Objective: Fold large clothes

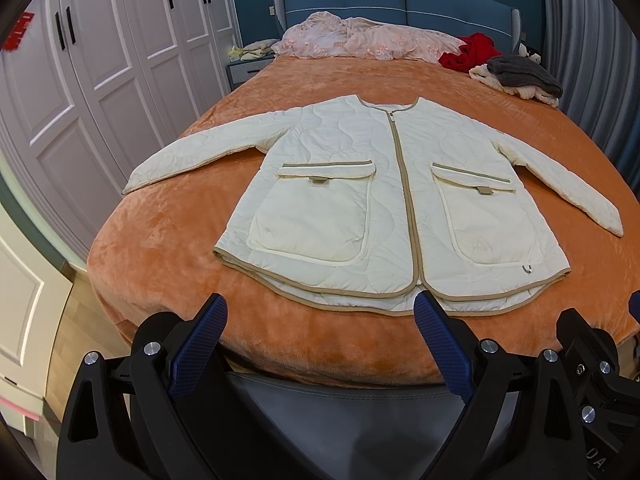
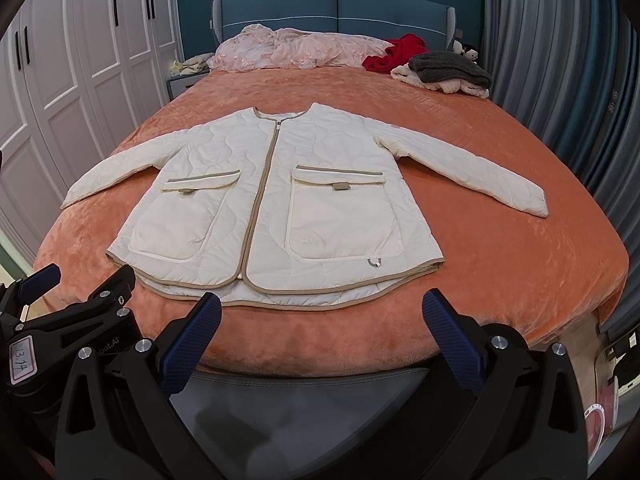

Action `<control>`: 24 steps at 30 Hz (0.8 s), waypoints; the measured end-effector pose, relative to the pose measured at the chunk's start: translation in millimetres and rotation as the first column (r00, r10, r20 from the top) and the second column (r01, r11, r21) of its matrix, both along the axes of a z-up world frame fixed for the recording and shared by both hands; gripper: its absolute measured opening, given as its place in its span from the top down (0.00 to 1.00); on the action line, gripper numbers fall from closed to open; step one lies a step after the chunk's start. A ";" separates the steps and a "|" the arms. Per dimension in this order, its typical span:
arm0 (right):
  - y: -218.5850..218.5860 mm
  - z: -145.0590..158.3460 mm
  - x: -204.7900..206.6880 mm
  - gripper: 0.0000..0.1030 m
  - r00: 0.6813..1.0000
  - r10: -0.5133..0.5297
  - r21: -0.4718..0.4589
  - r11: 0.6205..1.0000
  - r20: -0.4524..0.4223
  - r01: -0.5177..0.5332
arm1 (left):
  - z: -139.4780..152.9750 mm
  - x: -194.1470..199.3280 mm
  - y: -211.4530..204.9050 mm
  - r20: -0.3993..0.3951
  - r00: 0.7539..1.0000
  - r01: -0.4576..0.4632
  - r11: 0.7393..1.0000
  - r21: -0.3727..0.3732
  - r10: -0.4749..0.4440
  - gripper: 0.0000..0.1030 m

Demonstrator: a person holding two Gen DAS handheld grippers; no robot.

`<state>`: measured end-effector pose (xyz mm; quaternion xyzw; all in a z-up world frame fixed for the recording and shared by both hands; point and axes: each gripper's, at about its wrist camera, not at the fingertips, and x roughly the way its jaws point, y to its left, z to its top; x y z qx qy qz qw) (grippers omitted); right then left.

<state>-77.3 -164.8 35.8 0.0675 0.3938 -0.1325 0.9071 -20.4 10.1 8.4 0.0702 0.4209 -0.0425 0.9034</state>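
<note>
A cream quilted jacket [image 1: 384, 200] with tan trim and two big front pockets lies flat, zipped, face up on the orange bed cover, both sleeves spread out to the sides. The same jacket [image 2: 280, 208] fills the middle of the right wrist view. My left gripper [image 1: 320, 312] hangs open just short of the hem, near the bed's foot edge, holding nothing. My right gripper [image 2: 322, 308] is also open and empty, in front of the hem. The left gripper's body [image 2: 72, 312] shows at the lower left of the right wrist view.
The orange bed cover [image 1: 168, 248] spreads around the jacket. A pink quilt [image 1: 360, 40] lies bunched at the headboard. Red, grey and cream clothes [image 1: 516, 72] are piled at the far right. White wardrobe doors [image 1: 80, 80] line the left, a grey curtain [image 2: 560, 80] the right.
</note>
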 end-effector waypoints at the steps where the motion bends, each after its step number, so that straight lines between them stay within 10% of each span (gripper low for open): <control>1: -0.1 -0.2 0.0 0.05 1.000 0.000 0.001 1.000 -0.001 0.000 | 0.0 0.0 0.0 0.000 1.000 0.001 1.000 0.002 -0.001 0.10; 24: 0.4 0.4 -0.5 0.05 1.000 0.001 0.002 1.000 0.000 -0.001 | 0.9 -0.7 0.7 0.001 1.000 0.001 1.000 -0.001 -0.001 0.10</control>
